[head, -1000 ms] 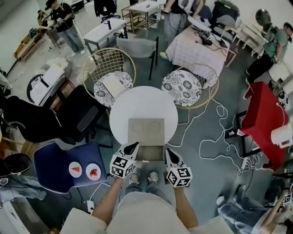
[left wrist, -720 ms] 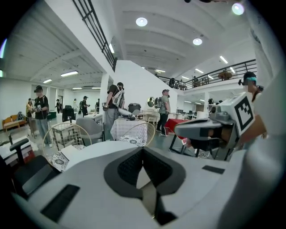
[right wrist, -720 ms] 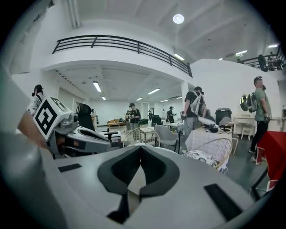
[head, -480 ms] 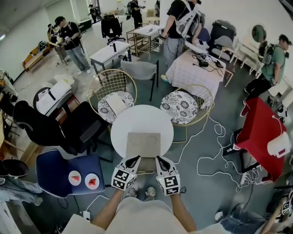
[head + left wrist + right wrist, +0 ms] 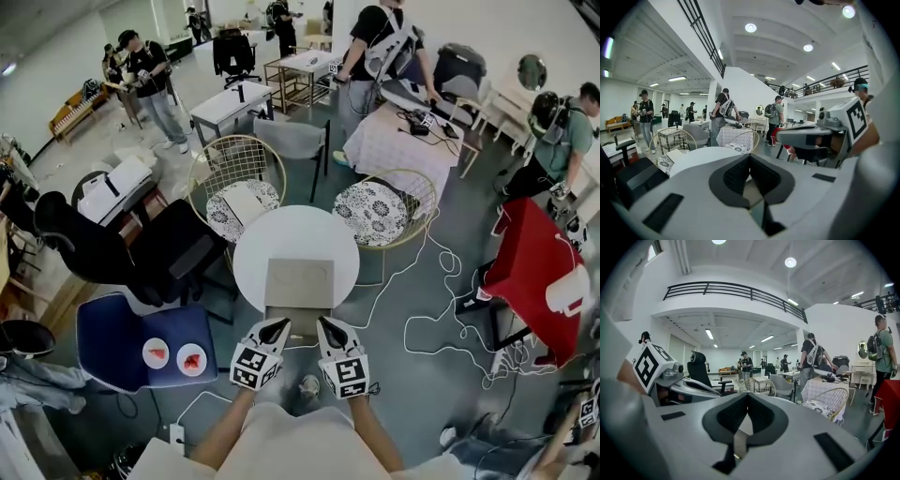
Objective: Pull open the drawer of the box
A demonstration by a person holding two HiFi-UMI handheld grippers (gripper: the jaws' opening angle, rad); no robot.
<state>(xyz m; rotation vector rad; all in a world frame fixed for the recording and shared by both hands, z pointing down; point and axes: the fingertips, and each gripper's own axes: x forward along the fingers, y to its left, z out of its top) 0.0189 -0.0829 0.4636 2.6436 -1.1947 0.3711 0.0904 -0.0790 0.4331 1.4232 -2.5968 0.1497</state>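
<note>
A tan cardboard box [image 5: 299, 282] lies on the round white table [image 5: 295, 234], and its drawer [image 5: 298, 323] sticks out of the near side toward me. My left gripper [image 5: 278, 324] and right gripper [image 5: 322, 323] hover side by side just in front of the drawer's near edge, tips pointing at it and touching nothing. Both are shut and empty. In the left gripper view the left gripper [image 5: 750, 157] points over the table [image 5: 701, 157]. The right gripper [image 5: 748, 395] shows its pads meeting at the tip, with the left gripper's marker cube [image 5: 649, 364] beside it.
Two wire chairs with patterned cushions [image 5: 237, 202] [image 5: 377, 208] stand behind the table. A blue chair with two plates [image 5: 150, 347] and a black office chair [image 5: 141, 248] are at my left. White cables [image 5: 441, 281] trail on the floor at right, near a red-covered table [image 5: 534, 262]. People stand farther back.
The right gripper has moved left, close beside the left one, and both sit nearer my body. The head view has lifted and shows more of the room.
</note>
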